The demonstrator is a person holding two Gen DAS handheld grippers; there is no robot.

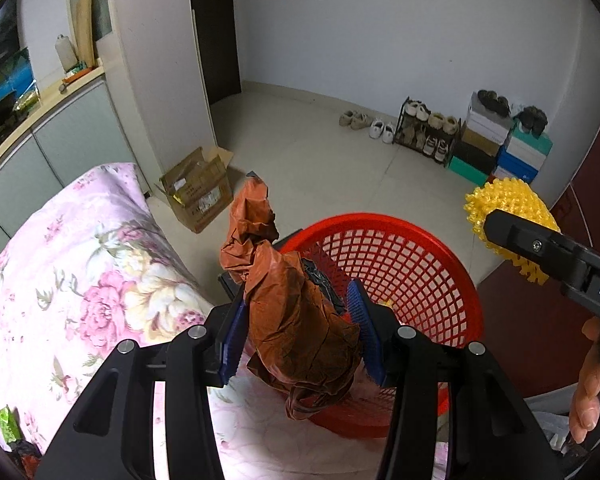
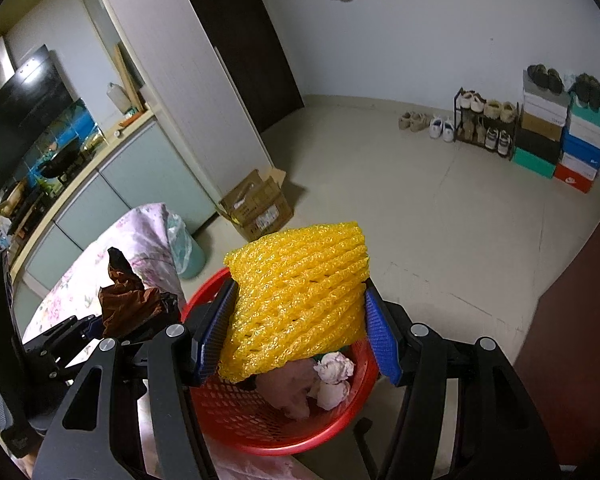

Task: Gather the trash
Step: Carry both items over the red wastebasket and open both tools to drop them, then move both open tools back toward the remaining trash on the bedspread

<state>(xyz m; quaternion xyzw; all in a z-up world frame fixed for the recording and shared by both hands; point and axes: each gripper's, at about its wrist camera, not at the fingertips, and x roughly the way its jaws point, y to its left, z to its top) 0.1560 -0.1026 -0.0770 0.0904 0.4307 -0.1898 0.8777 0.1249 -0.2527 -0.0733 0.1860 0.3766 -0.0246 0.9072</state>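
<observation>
Two grippers are each clamping a piece of trash over the red mesh basket (image 1: pixel 412 264). Left gripper (image 1: pixel 300 328): blue ribbed pads are pressing both sides of a crumpled brown plastic bag (image 1: pixel 296 320), wrinkled and dull, its twisted top sticking up past the fingertips and its handle loops hanging below the pads. The bag is hanging at the basket's near-left rim, partly over the floral bedding (image 1: pixel 80 280).

Right gripper (image 2: pixel 300 320): its pads are squeezing a yellow foam fruit net (image 2: pixel 300 292), a ribbed, glossy mesh sleeve bulging well above the fingers. The net is sitting directly above the basket opening.

Inside the basket, crumpled white tissue wads (image 2: pixel 334 376) and a pinkish lump are lying on the bottom; a dark scrap is resting against the inner wall near the brown bag.

Beyond the basket: cardboard box (image 2: pixel 256 204) on the tiled floor, shoe rack (image 2: pixel 484 128) and stacked shoe boxes (image 2: pixel 564 136) along the far wall.
</observation>
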